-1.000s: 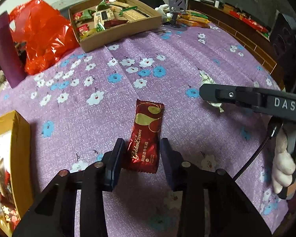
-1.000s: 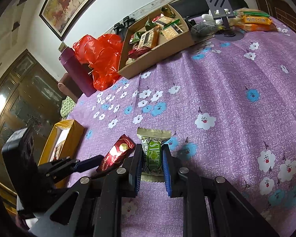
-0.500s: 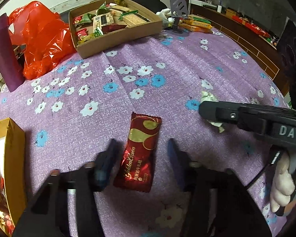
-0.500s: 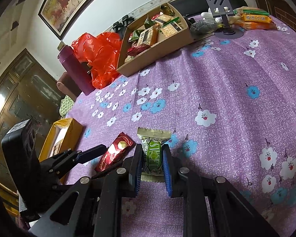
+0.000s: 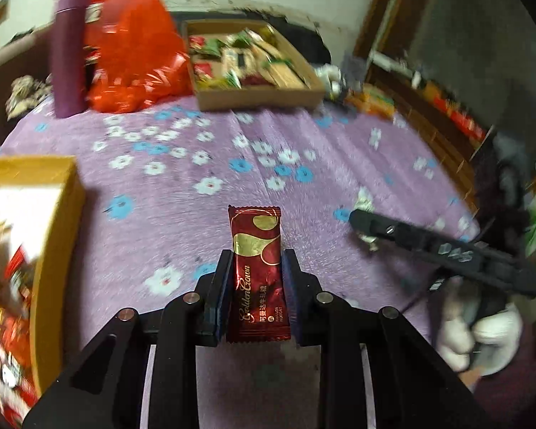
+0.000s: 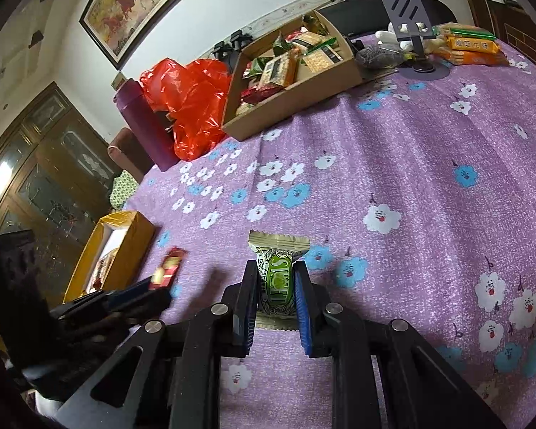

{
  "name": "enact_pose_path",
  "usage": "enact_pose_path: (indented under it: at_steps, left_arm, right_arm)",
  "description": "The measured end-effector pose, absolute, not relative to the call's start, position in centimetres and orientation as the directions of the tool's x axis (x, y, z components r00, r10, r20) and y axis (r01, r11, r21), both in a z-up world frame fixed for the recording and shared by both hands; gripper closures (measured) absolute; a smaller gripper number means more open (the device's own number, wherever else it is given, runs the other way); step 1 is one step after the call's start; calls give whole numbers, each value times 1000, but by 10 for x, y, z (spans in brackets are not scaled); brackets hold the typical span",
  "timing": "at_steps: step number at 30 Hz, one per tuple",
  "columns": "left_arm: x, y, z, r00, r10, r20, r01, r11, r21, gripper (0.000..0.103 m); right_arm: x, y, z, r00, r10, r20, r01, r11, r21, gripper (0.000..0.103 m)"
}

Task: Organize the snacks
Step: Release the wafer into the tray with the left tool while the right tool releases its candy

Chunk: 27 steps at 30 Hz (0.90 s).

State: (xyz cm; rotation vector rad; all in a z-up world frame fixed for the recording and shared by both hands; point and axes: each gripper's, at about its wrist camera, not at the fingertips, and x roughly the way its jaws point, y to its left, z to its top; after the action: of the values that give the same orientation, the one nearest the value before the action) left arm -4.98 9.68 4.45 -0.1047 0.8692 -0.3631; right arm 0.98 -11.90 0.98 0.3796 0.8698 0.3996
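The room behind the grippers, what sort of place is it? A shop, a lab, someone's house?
Most likely someone's home, a living or dining room. A framed painting hangs on the wall, a dark wooden cabinet with glass doors stands at the side, and the table wears a flowered purple cloth strewn with everyday snacks.

Both tools were matte black. The left gripper [image 5: 256, 293] had flat angular linkage arms pinned with round silver rivets, and its two fingers [image 5: 221, 296] wore dark blue pads on their inner faces. The right gripper [image 6: 274, 300] was built the same, though the blue pad on one finger [image 6: 301, 307] looked brighter and ribbed. From the left camera its long black side bar carried blurred white lettering and a small screw head, with a thin black cable trailing beneath. The right hand [image 5: 480, 332] behind it wore a white glove.
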Motion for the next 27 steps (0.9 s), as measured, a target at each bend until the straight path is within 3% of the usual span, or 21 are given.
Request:
enact_pose_path:
  at_steps: [13, 27]
  left_arm:
    - [-107, 195, 90, 741, -244, -625, 94, 960, -263, 79]
    - [-144, 255, 96, 791, -114, -601, -34, 973, -230, 79]
  right_arm:
    - [3, -115, 11, 615, 450, -647, -174, 878, 446, 83]
    - [-14, -66, 47, 608, 465, -644, -238, 880, 411, 84]
